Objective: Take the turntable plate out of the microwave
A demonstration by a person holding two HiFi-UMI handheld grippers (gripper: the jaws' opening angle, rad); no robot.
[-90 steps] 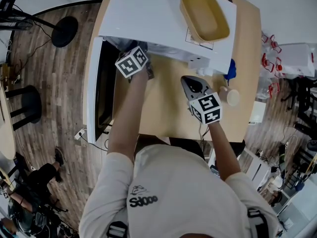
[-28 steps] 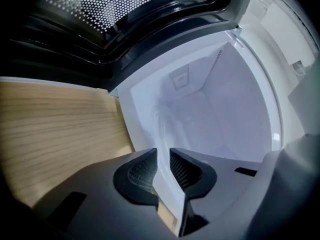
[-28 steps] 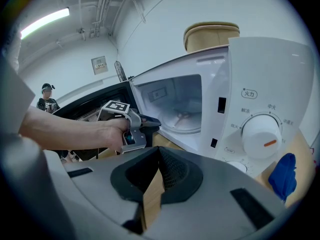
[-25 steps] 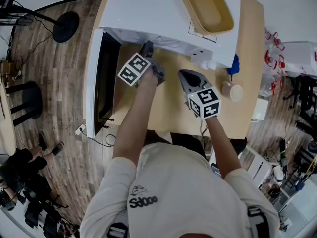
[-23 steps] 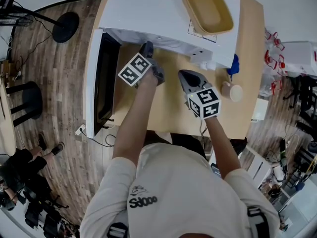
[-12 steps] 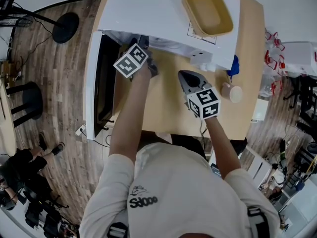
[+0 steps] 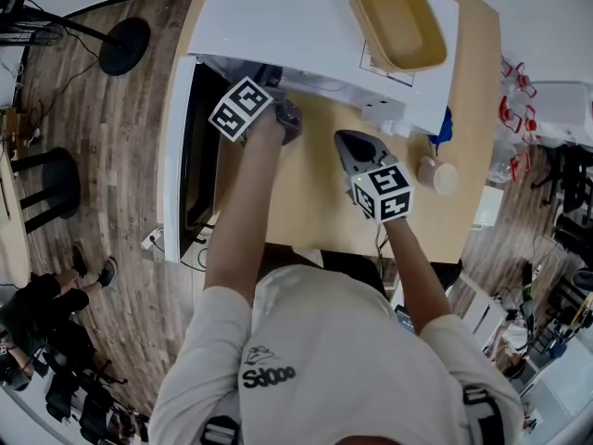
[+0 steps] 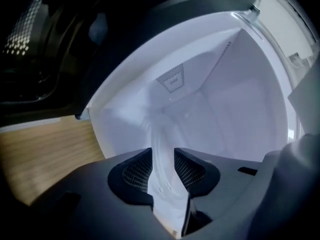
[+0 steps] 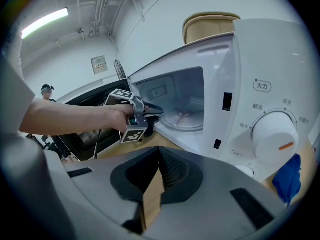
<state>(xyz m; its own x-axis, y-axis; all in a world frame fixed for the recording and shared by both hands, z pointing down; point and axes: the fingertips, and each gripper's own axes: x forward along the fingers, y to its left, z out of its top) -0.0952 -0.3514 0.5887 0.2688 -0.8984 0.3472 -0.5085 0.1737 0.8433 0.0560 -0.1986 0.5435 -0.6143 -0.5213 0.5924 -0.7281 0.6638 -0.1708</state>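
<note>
The clear glass turntable plate (image 9: 185, 118) lies inside the open white microwave (image 7: 278, 17). My left gripper (image 7: 273, 91) reaches into the cavity mouth. In the left gripper view the plate's rim (image 8: 162, 134) runs between the two pads of the left gripper (image 8: 162, 159). Those jaws are closing, and a gap still shows at the pads. The right gripper view shows the left gripper (image 9: 152, 109) at the plate's front edge. My right gripper (image 7: 347, 142) hovers over the wooden table (image 7: 315, 202) in front of the microwave. The right gripper (image 9: 160, 156) is shut with nothing in it.
The microwave door (image 7: 176, 156) hangs open to the left. A yellow tray (image 7: 398, 21) sits on top of the microwave. A small cup (image 7: 435, 176) and a blue cloth (image 7: 443, 128) lie on the table's right side, by the control dial (image 9: 272, 139).
My left gripper has moved from over the table up toward the microwave's opening, its tips now under the top edge. The right gripper has stayed in place.
</note>
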